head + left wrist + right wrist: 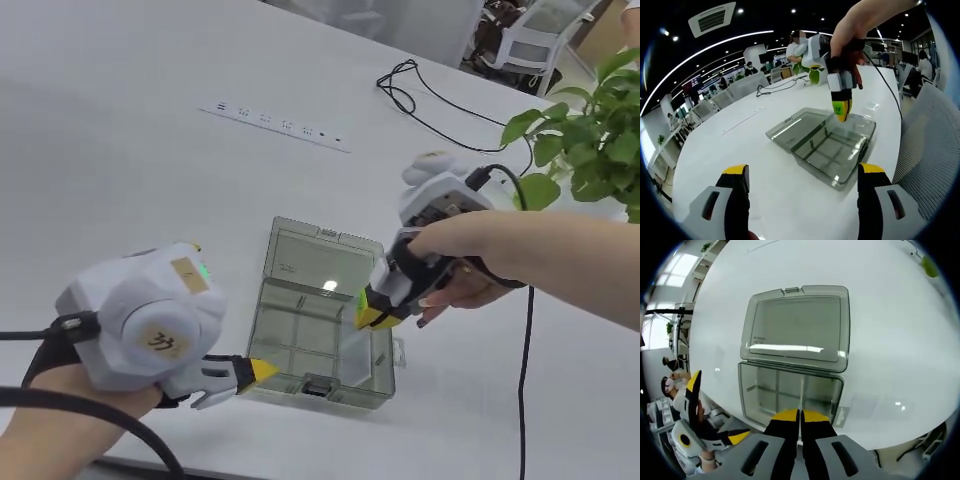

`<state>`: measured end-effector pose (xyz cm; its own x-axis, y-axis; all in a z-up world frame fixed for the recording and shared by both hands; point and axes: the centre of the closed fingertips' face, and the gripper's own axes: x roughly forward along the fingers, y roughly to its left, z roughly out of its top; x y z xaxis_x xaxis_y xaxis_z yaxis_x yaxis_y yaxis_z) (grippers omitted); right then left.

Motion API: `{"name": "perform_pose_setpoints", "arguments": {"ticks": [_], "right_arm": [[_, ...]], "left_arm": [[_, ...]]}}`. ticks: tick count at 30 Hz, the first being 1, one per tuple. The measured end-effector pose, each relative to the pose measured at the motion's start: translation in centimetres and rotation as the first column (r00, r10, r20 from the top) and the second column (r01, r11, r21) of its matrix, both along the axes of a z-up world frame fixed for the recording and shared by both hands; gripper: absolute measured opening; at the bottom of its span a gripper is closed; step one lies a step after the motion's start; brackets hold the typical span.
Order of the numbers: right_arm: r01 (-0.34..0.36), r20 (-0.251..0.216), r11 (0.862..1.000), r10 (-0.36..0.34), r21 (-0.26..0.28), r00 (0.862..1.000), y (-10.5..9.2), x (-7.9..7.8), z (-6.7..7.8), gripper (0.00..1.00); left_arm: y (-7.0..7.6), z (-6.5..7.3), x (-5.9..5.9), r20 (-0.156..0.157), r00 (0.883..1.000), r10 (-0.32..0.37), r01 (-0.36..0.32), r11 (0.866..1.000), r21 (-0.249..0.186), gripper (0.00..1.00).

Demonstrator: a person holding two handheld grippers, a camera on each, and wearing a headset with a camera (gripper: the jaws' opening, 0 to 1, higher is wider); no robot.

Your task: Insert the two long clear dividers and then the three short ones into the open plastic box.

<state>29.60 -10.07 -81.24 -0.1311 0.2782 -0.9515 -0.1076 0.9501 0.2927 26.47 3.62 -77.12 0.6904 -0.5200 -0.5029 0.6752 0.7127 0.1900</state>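
Observation:
The open clear plastic box (290,385) lies on the white table with its lid (315,255) folded flat behind it. Clear dividers stand in its tray (760,390) and split it into compartments. My right gripper (370,315) points down into the right part of the tray. It is shut on a thin clear divider (801,392), seen edge-on between its jaws (800,415). My left gripper (252,372) stands open and holds nothing, just off the box's front left corner. From the left gripper view the box (840,177) lies ahead of the left gripper (802,172), with the right gripper (841,107) above it.
A white power strip (275,125) lies farther back on the table, with a black cable (430,100) looped behind it. A green plant (590,140) stands at the right edge. Another black cable (525,350) hangs down beside the right arm.

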Motion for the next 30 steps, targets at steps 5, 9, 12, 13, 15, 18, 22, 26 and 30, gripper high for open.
{"name": "perform_pose_setpoints", "arguments": {"ticks": [5, 9, 12, 13, 15, 18, 22, 26, 30], "right_arm": [[-0.011, 0.012, 1.0, 0.011, -0.022, 1.0, 0.3, -0.3, 0.1, 0.02], [-0.018, 0.025, 0.999, 0.019, -0.035, 1.0, 0.8, -0.7, 0.1, 0.02], [-0.032, 0.036, 0.999, 0.033, -0.043, 0.999, 1.1, -0.9, -0.1, 0.02], [-0.033, 0.039, 0.998, 0.035, -0.046, 0.999, 1.2, -1.2, 0.0, 0.02], [-0.04, 0.046, 0.998, 0.042, -0.051, 0.998, 1.5, -1.8, 0.1, 0.03], [-0.04, 0.051, 0.998, 0.043, -0.056, 0.998, 1.5, -1.7, -0.3, 0.03], [-0.058, 0.064, 0.996, 0.062, -0.074, 0.996, 1.4, -1.1, -1.0, 0.03], [-0.078, 0.081, 0.993, 0.085, -0.092, 0.993, 1.4, -0.9, -1.7, 0.03], [-0.088, 0.078, 0.991, 0.095, -0.097, 0.992, 1.2, -0.9, -1.4, 0.03]], "left_arm": [[0.0, 0.0, 0.0, -0.001, 1.0, -0.001, 0.001, 1.0, -0.006, 0.92], [0.0, 0.0, 0.0, -0.001, 1.0, -0.002, 0.002, 1.0, -0.002, 0.91], [0.0, 0.0, 0.0, -0.003, 1.0, -0.003, 0.003, 1.0, -0.004, 0.91], [0.0, 0.0, 0.0, -0.003, 1.0, -0.003, 0.003, 1.0, -0.004, 0.91], [-0.1, 0.0, 0.0, -0.004, 1.0, -0.004, 0.004, 1.0, -0.007, 0.92], [-0.1, -0.1, 0.0, -0.005, 1.0, -0.004, 0.004, 1.0, -0.007, 0.92], [-0.1, 0.0, 0.1, -0.005, 1.0, -0.004, 0.004, 1.0, -0.009, 0.91], [0.0, 0.0, 0.1, -0.006, 1.0, -0.001, 0.001, 1.0, -0.014, 0.91], [-0.1, -0.1, 0.1, -0.009, 1.0, -0.001, 0.001, 1.0, -0.014, 0.91]]}}
